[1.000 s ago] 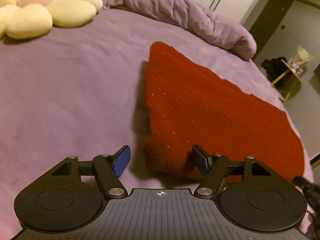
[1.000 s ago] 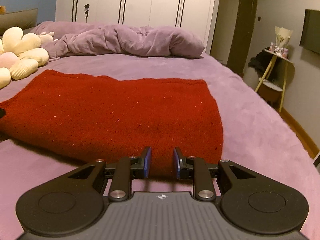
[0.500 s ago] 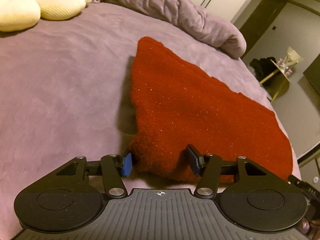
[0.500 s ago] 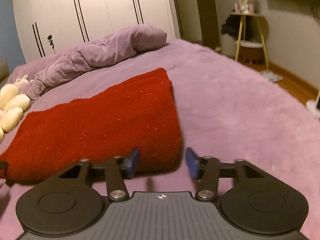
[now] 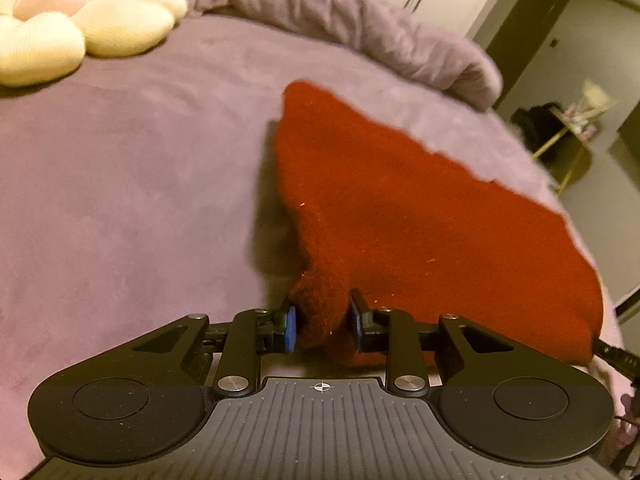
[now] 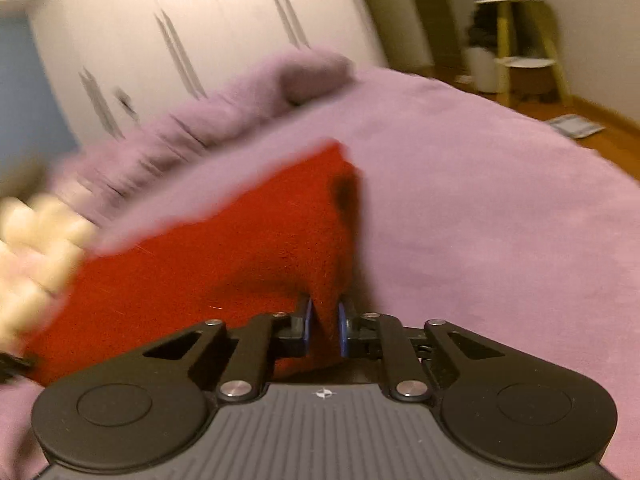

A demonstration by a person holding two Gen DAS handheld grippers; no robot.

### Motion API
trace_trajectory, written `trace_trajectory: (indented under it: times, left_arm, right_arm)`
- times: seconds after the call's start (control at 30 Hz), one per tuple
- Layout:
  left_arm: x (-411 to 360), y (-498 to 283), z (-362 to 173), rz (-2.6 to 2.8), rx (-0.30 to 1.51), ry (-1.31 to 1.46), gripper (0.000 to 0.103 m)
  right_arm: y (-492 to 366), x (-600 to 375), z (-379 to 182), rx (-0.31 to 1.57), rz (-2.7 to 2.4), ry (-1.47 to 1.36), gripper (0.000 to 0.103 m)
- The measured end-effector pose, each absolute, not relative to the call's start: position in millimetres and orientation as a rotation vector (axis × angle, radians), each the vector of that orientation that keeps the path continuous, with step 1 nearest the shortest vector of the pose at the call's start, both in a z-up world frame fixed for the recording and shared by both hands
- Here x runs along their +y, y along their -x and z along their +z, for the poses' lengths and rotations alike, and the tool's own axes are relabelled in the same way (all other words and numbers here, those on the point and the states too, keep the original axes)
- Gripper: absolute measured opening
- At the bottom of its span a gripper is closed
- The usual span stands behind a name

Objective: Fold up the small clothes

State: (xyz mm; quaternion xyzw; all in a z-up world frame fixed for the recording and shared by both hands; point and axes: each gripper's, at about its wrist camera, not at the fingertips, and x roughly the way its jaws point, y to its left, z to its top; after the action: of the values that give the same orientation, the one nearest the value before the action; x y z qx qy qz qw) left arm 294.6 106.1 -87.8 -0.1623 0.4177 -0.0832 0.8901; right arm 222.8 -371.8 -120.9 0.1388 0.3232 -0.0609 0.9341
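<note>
A red knit garment (image 5: 420, 216) lies spread on the purple bed (image 5: 120, 184). In the left wrist view its near left corner is bunched up between the blue pads of my left gripper (image 5: 322, 322), whose jaws are closing on it. The right wrist view is blurred. There the garment (image 6: 240, 256) has its near right corner pulled into a peak, and my right gripper (image 6: 324, 328) is shut on that corner. A dark fold shows near the garment's far right corner.
A rumpled purple duvet (image 5: 360, 12) lies along the far side of the bed. A cream and pink flower cushion (image 5: 80, 20) sits at the far left. Past the bed's right edge stands a yellow side table (image 6: 516, 40), with white wardrobe doors (image 6: 200, 20) behind.
Both grippers closed in on the garment's near corners: the left from wide open to pinching the left corner, the right opened, moved to the right corner and shut on it. The right wrist rolled.
</note>
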Motion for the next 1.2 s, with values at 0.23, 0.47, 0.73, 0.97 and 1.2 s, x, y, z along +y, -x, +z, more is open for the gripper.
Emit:
trace_trajectory:
  times: [0.23, 0.47, 0.73, 0.97, 1.2]
  left_arm:
    - [110, -293, -83, -0.145, 0.884, 0.343, 0.07]
    - [106, -310, -92, -0.193, 0.915, 0.472, 0.074]
    - [110, -335, -103, -0.155, 0.904, 0.584, 0.059]
    - [115, -348, -113, -0.166, 0.898, 0.639, 0.044]
    - [117, -344, -109, -0.175, 0.865, 0.656, 0.034]
  right_arm:
    - [-210, -341, -92, 0.562, -0.29, 0.0, 0.044]
    - [-212, -266, -72, 0.453, -0.063, 0.04, 0.027]
    - [-254, -195, -87, 0.505, 0.087, 0.03, 0.013]
    - [-259, -173, -121, 0.577, 0.076, 0.14, 0.012]
    - [-254, -165, -114, 0.511, 0.056, 0.137, 0.01]
